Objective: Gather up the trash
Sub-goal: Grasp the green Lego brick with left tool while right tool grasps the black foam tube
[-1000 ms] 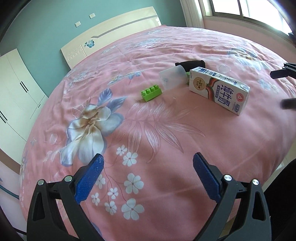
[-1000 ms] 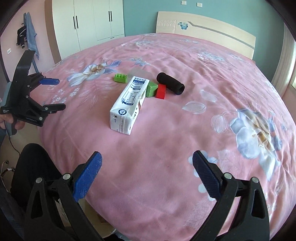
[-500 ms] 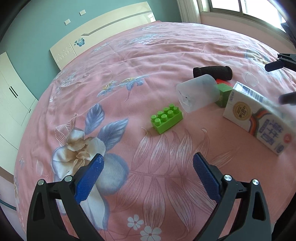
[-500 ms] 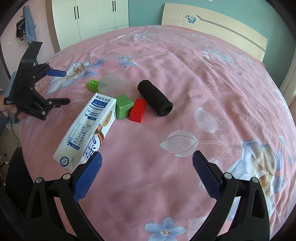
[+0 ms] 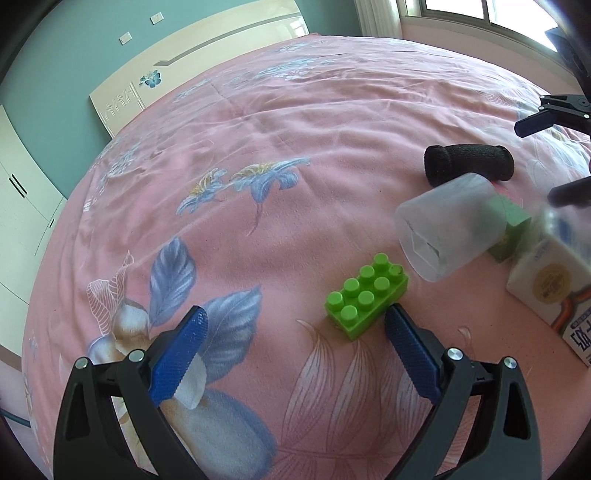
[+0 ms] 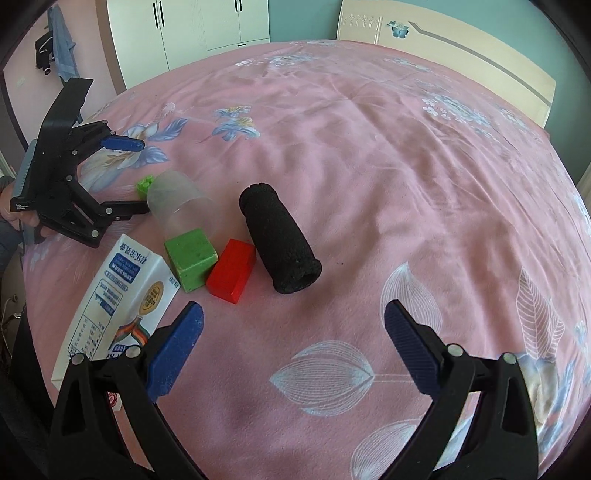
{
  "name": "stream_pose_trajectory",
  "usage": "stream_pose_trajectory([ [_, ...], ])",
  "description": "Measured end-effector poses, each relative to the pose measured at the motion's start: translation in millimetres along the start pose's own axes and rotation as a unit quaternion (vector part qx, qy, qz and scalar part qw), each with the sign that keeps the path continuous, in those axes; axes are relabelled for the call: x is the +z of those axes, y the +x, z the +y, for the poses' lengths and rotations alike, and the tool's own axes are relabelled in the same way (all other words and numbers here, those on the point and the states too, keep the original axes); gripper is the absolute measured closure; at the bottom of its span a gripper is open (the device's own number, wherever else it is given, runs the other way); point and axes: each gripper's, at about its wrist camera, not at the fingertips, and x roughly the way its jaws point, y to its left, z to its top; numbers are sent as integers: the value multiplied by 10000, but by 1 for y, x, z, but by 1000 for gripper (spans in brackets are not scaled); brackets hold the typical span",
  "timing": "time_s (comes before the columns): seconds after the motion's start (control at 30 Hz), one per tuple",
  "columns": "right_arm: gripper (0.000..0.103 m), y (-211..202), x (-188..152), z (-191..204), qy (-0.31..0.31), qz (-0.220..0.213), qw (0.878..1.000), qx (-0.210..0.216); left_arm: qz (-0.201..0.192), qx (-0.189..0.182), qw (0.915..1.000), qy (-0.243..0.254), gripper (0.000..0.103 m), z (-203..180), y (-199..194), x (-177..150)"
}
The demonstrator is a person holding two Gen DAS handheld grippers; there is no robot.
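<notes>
A white milk carton (image 6: 114, 302) lies on the pink bed, also in the left wrist view (image 5: 554, 284). A clear plastic cup (image 5: 448, 227) lies on its side, also in the right wrist view (image 6: 177, 199). A green studded brick (image 5: 365, 295) sits just ahead of my left gripper (image 5: 295, 332), which is open and empty. A green cube (image 6: 190, 258), a red block (image 6: 232, 270) and a black foam roll (image 6: 280, 240) lie ahead of my right gripper (image 6: 291, 332), open and empty. The left gripper (image 6: 125, 177) also shows in the right wrist view.
The pink floral bedspread (image 5: 258, 147) covers a large bed with a cream headboard (image 5: 192, 66). White wardrobes (image 6: 192, 33) stand beyond the bed. A window (image 5: 480, 11) is at the upper right. The bed edge falls away at the left of the right wrist view.
Both grippers have moved forward over the bed toward the objects, which now look much larger and nearer. Both stay open.
</notes>
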Motion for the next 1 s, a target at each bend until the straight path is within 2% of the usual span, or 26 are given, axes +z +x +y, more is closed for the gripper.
stream_pose_trajectory([
  [0.3, 7, 18, 23, -5, -121, -9, 9997, 231, 4, -61, 10000, 40, 5, 3, 10, 9],
  [0.4, 15, 24, 29, -5, -188, 39, 9996, 229, 18, -91, 10000, -1, 5, 5, 14, 12],
  [0.57, 18, 37, 36, -4, -183, 117, 9995, 222, 45, -139, 9999, 18, 5, 6, 18, 16],
  [0.7, 29, 43, 41, -6, -153, 101, 9994, 303, 61, -126, 9998, 106, 5, 3, 21, 20],
  [0.8, 42, 47, 44, -4, -177, 137, 9990, 380, 78, -182, 9998, 76, 6, 5, 24, 23],
  [0.9, 51, 52, 46, -1, -241, 196, 9984, 468, 90, -244, 9996, 104, 14, 3, 26, 24],
  [1.0, 56, 56, 47, 1, -241, 252, 9978, 569, 94, -287, 9995, 124, 24, 0, 26, 27],
])
